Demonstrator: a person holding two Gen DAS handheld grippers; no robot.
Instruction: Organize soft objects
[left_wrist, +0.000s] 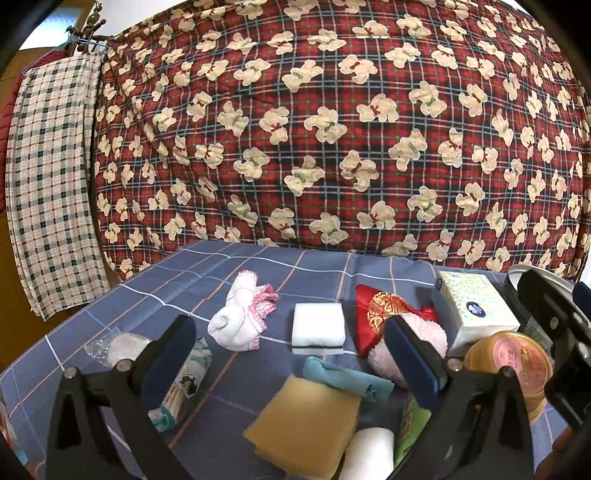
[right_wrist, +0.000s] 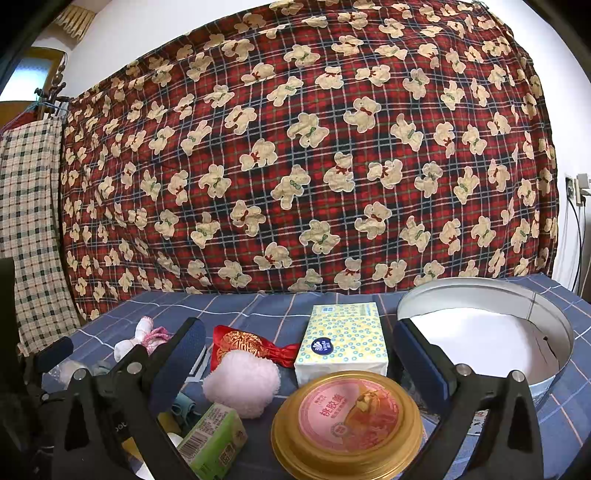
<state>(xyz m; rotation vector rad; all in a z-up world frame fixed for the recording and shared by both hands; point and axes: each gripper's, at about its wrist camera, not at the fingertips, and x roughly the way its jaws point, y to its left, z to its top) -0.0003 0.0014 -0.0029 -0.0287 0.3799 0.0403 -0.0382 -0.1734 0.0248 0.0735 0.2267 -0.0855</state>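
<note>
Hovering over counter (left_wrist: 229, 266), left gripper (left_wrist: 291, 350) and right gripper (right_wrist: 299, 354) both spread wide, empty. Pink pompom (right_wrist: 242, 386) just left of gold tin (right_wrist: 347, 424); tissue pack (right_wrist: 343, 338) behind tin, round metal tin (right_wrist: 554, 332) to its right.

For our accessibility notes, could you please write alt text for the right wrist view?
The open right gripper hovers over a blue checked cloth, framing a gold-rimmed round tin, a tissue pack and a pink fluffy ball. An empty round metal pan sits at right; a red teddy-bear quilt hangs behind.
</note>
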